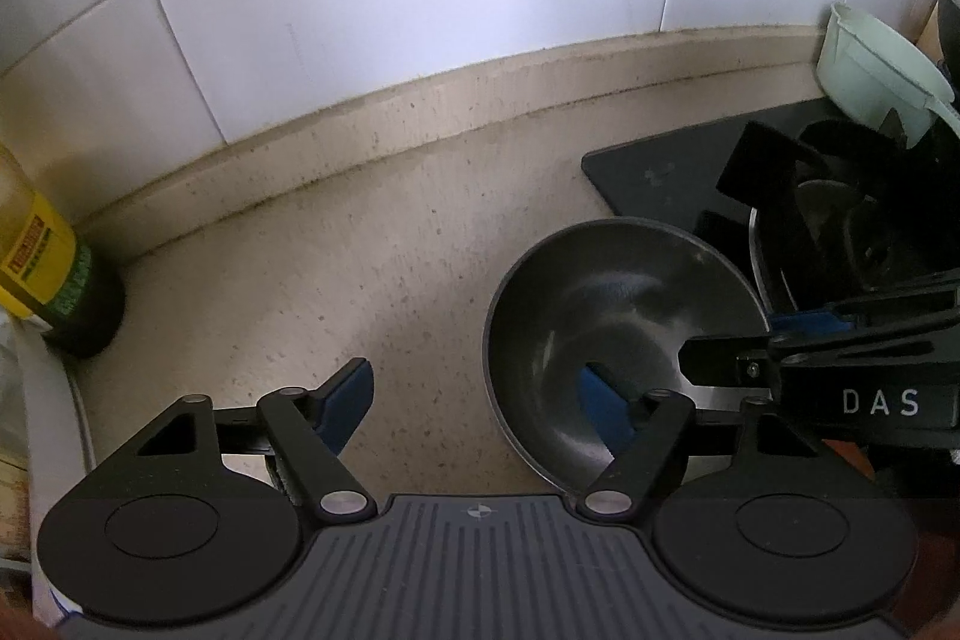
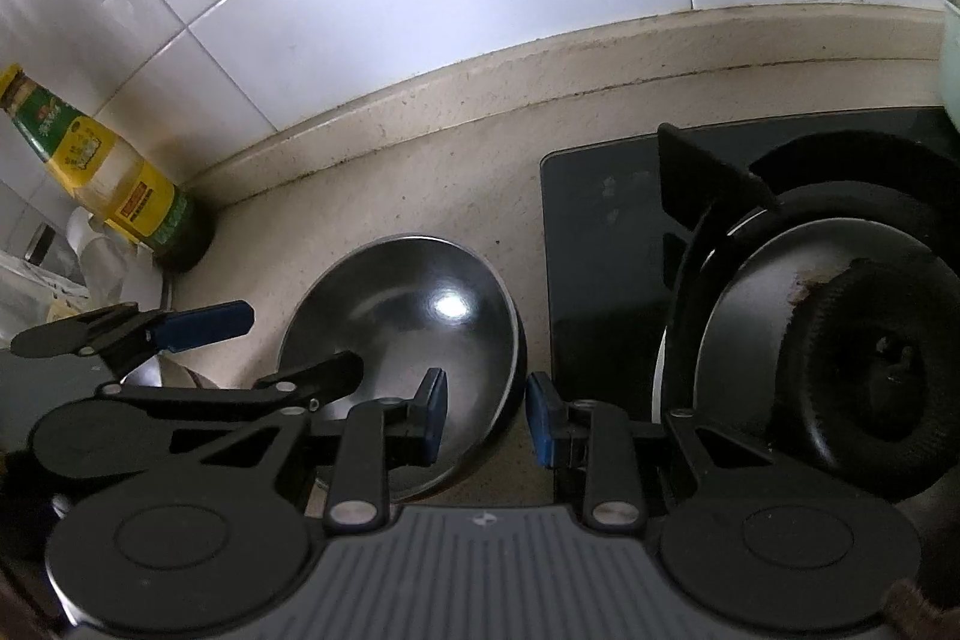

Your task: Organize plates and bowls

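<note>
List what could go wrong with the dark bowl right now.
1. The right claw straddles the dark bowl rim, open; closing off-centre may tip it.
2. The stove edge sits beside the bowl; sliding could knock it.
3. The left claw crowds the same bowl, so the two may collide.

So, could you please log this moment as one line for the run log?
left tool: open, straddling bowl rim | right tool: open, astride bowl rim | dark bowl: upright on counter beside stove | not gripped
</note>
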